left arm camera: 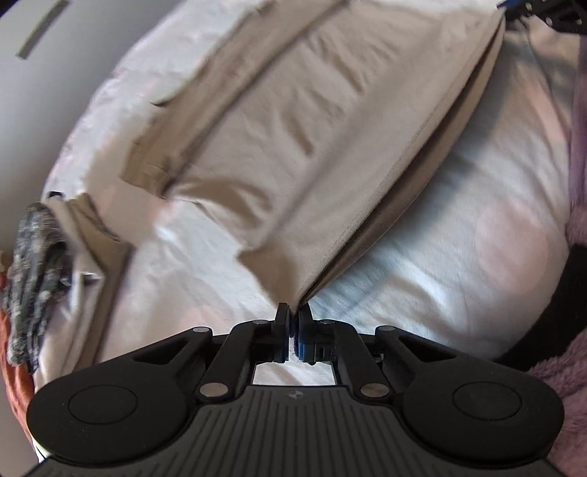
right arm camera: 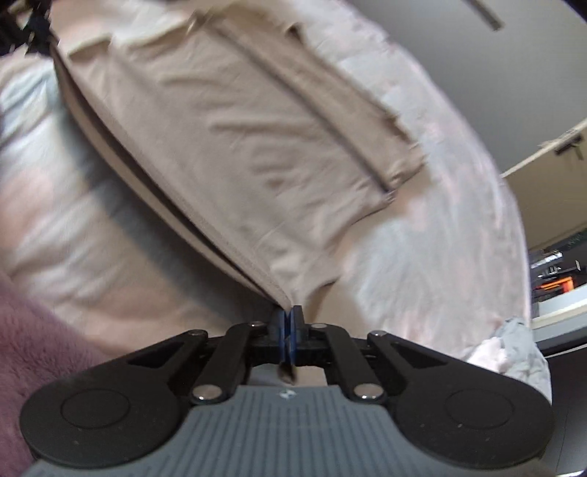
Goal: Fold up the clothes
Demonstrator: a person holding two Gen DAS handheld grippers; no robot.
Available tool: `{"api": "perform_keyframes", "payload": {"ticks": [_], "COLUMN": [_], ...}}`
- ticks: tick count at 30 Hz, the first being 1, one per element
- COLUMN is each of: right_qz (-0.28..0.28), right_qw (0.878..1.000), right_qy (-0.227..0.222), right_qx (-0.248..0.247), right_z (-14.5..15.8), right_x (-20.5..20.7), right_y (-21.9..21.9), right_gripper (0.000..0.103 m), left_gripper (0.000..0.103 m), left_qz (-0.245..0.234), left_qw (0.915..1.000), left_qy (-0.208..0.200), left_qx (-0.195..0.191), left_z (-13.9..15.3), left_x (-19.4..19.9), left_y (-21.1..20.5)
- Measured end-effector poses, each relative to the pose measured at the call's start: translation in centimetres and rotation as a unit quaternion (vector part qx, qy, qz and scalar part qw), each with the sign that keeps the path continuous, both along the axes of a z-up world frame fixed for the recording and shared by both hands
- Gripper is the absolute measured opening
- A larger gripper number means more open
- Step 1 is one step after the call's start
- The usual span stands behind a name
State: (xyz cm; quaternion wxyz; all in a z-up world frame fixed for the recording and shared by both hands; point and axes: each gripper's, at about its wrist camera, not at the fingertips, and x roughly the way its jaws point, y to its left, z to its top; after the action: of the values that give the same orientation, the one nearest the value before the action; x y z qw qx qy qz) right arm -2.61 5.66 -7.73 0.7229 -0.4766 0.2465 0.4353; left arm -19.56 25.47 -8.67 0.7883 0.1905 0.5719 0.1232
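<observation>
A beige garment (left arm camera: 312,121) hangs stretched over a white bedsheet (left arm camera: 440,235). In the left wrist view my left gripper (left arm camera: 292,312) is shut on its near corner, and the hemmed edge runs up to the far corner, where my right gripper (left arm camera: 513,7) shows at the top right. In the right wrist view the same beige garment (right arm camera: 238,139) fans out from my right gripper (right arm camera: 288,315), which is shut on its corner. The hem leads up left to the left gripper (right arm camera: 25,22). The garment's far part lies folded on the sheet. Both views are motion-blurred.
A dark patterned cloth (left arm camera: 33,279) and an orange fabric (left arm camera: 16,370) lie at the bed's left edge. A mauve fleece sleeve (left arm camera: 572,374) with a black cuff is at right. A pale crumpled cloth (right arm camera: 513,352) and shelves (right arm camera: 550,279) are beyond the bed.
</observation>
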Motion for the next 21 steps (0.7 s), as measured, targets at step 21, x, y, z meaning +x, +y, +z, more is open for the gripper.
{"api": "perform_keyframes", "payload": {"ticks": [21], "right_qz": [-0.051], "right_qw": [0.968], "right_qy": [-0.165], "right_qx": [0.184], "right_z": [11.9], "right_x": [-9.7], "right_y": [-10.7], "right_gripper": [0.0], "left_gripper": [0.001], "left_qz": [-0.026], "left_qw": [0.9668], "left_qy": [-0.202], "left_qx": [0.155], "left_z": [10.7], "left_x": [-6.6], "left_y": [-8.1]}}
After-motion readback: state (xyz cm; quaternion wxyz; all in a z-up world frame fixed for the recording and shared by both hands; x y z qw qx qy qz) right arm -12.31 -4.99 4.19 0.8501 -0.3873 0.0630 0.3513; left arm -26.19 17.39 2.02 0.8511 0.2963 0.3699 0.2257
